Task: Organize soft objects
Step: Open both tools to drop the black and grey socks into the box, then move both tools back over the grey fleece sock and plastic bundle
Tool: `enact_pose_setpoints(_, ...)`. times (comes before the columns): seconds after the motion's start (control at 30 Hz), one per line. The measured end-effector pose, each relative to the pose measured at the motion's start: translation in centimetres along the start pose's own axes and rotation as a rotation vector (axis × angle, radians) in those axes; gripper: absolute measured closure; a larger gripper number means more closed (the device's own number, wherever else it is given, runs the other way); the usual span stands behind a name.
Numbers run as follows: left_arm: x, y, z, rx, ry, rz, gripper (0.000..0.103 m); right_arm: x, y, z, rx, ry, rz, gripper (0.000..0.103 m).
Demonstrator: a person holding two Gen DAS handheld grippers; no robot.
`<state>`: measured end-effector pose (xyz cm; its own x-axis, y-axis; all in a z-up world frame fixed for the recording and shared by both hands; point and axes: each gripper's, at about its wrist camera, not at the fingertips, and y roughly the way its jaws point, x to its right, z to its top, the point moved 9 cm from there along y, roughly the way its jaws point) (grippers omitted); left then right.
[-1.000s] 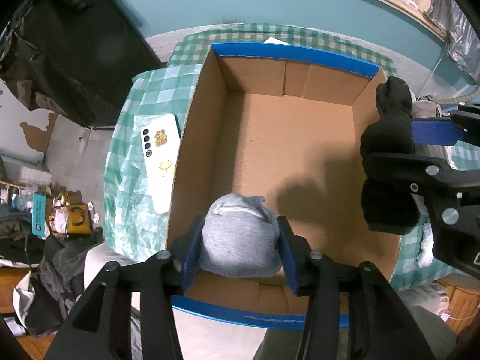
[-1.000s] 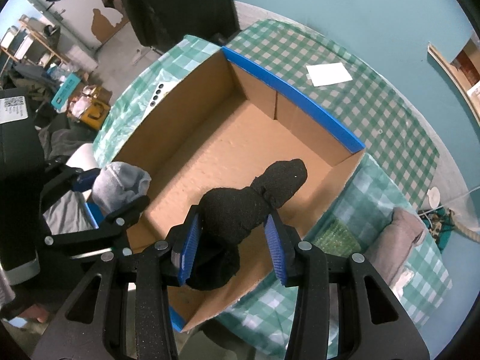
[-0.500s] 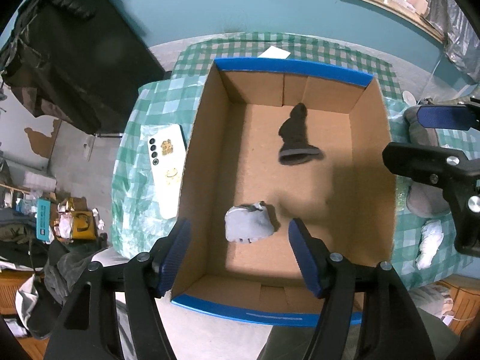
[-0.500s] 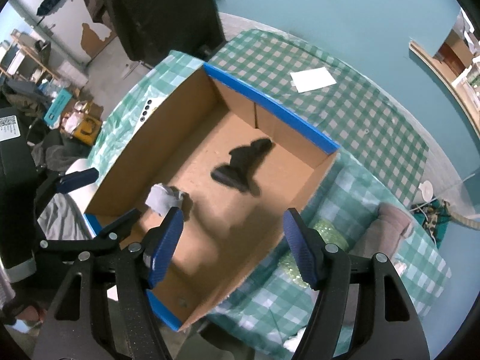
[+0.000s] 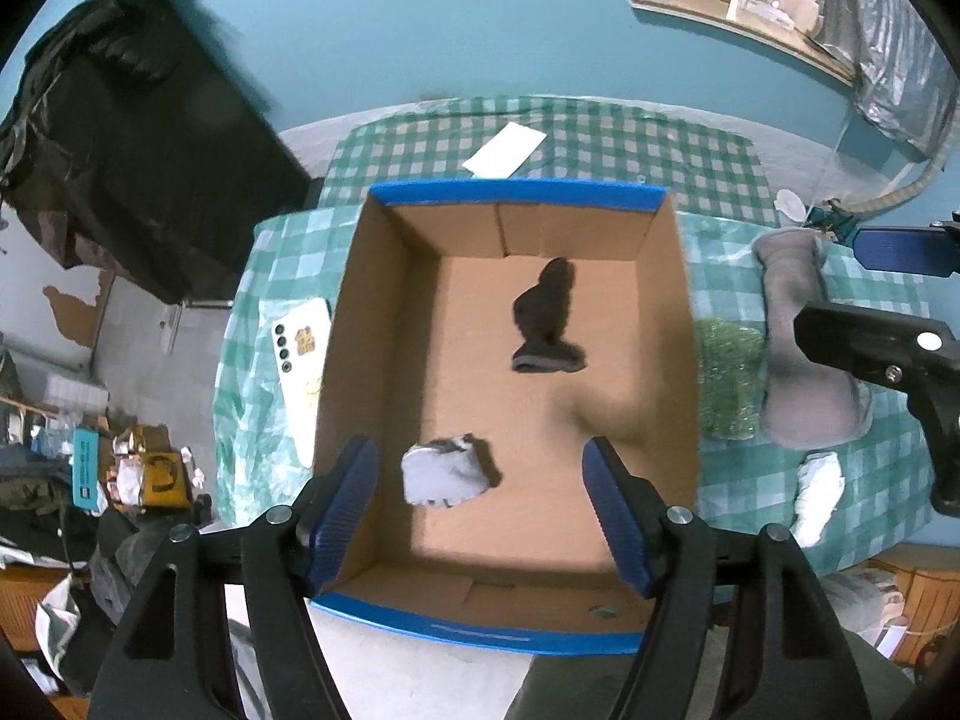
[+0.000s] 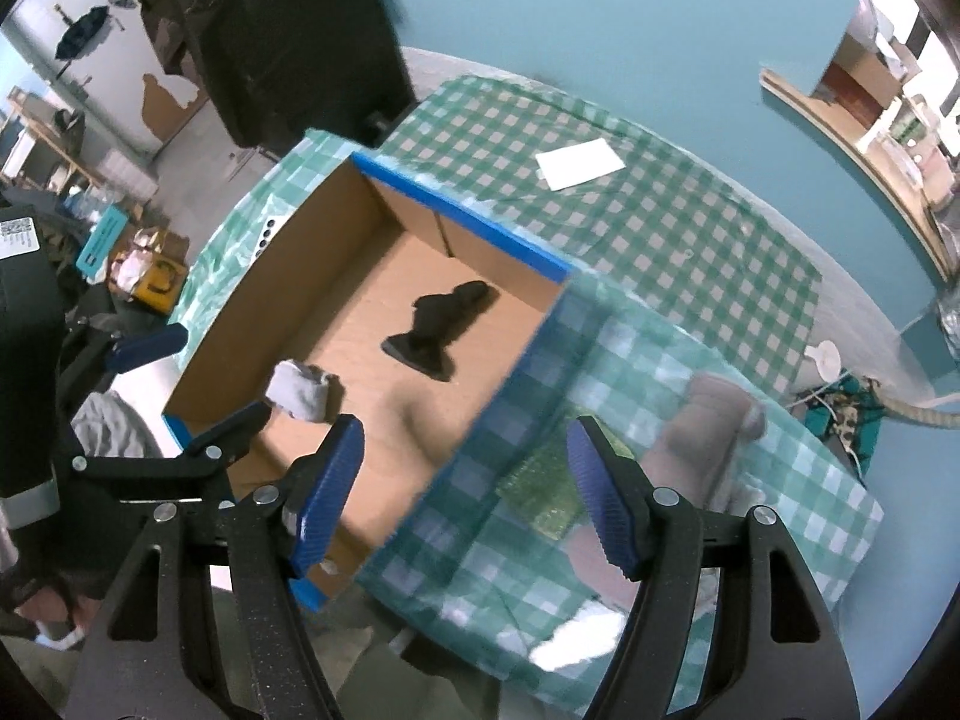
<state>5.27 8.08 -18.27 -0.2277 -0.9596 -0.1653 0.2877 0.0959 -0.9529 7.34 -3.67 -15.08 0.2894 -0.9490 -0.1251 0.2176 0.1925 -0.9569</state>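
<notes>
A cardboard box (image 5: 372, 324) with blue-taped rims stands on the green checked table. Inside it lie a grey rolled sock (image 5: 443, 473) near the front and a black sock (image 5: 545, 318) toward the back; both also show in the right wrist view, the grey sock (image 6: 298, 390) and the black sock (image 6: 438, 324). My left gripper (image 5: 480, 510) is open and empty above the box's front part. My right gripper (image 6: 465, 489) is open and empty over the box's right wall. A beige sock (image 5: 798, 336) and a green fuzzy item (image 5: 726, 384) lie on the table right of the box.
A white phone (image 5: 300, 354) lies left of the box. A white paper (image 5: 504, 150) lies behind it. A small white cloth (image 5: 819, 492) sits at the table's right front. A dark cabinet (image 5: 120, 150) stands at the left, clutter on the floor below.
Both grippers opened and dropped their socks into the box, then pulled back and up. The right gripper has shifted right, over the box wall and table.
</notes>
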Motion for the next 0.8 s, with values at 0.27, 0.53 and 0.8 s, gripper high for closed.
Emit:
enact_pose_setpoints(0.27, 3.1, -1.6, 1.0, 0.025, 0.056, -0.001, 0.030, 3.3, -2.3, -1.5, 0.020, 0.033, -0.034, 0.029)
enact_pose_setpoints(0.53, 6.3, -2.6, 1.6, 0.036, 0.110, -0.012, 0.026, 6.5, -3.7, -3.5, 0.025, 0.072, -0.055, 0.029)
enact_pose_setpoints(0.8, 9.2, -3.2, 2.0, 0.041, 0.157, -0.023, 0.026, 9.6, -5.0, -5.6, 0.031, 0.121, -0.075, 0.028)
